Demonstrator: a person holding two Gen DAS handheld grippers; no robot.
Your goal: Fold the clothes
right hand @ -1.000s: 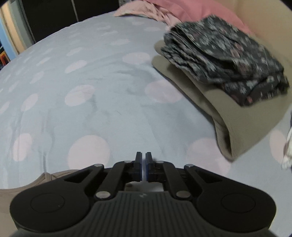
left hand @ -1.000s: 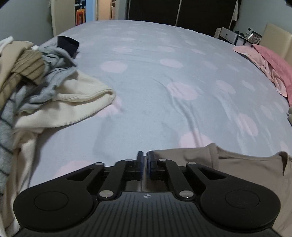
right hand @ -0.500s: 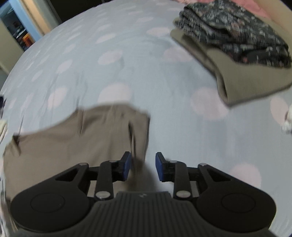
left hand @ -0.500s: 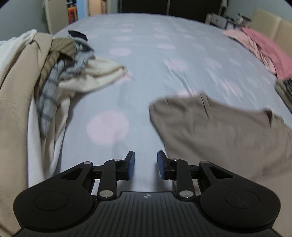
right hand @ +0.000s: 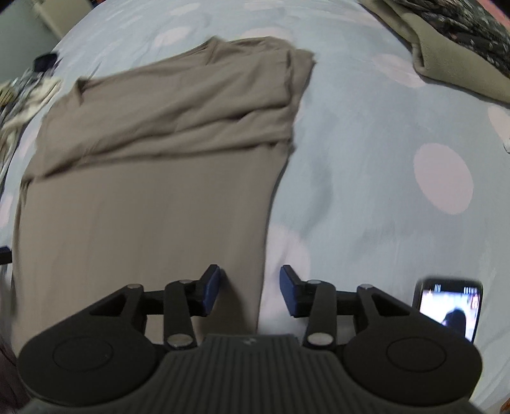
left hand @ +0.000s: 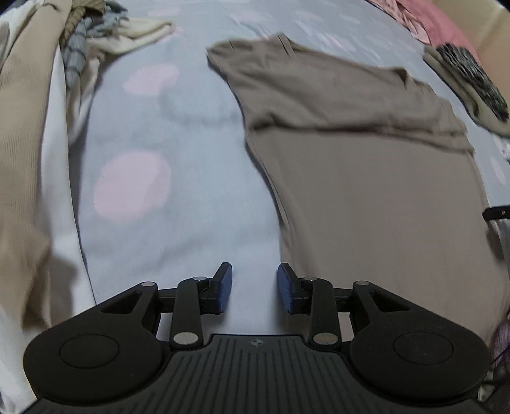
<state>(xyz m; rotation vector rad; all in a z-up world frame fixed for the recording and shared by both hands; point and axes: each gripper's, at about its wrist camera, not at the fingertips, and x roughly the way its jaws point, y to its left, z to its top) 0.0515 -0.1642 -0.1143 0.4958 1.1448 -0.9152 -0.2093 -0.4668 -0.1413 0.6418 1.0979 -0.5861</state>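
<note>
A taupe garment [left hand: 366, 178] lies on the blue bed sheet with pink dots [left hand: 178, 203], its far part folded back over the near part. It also shows in the right wrist view [right hand: 143, 191]. My left gripper [left hand: 254, 286] is open and empty, just left of the garment's near left edge. My right gripper [right hand: 249, 291] is open and empty over the garment's near right edge.
A heap of unfolded clothes [left hand: 35, 127] lies at the left. A folded stack with a dark floral piece on top [right hand: 462, 41] sits at the far right. A lit phone [right hand: 449, 305] lies on the sheet by my right gripper. Pink bedding [left hand: 440, 25] lies at the far right.
Both grippers have opened and let go of the taupe garment. They have pulled back toward the near edge of the bed. The garment now lies folded over itself.
</note>
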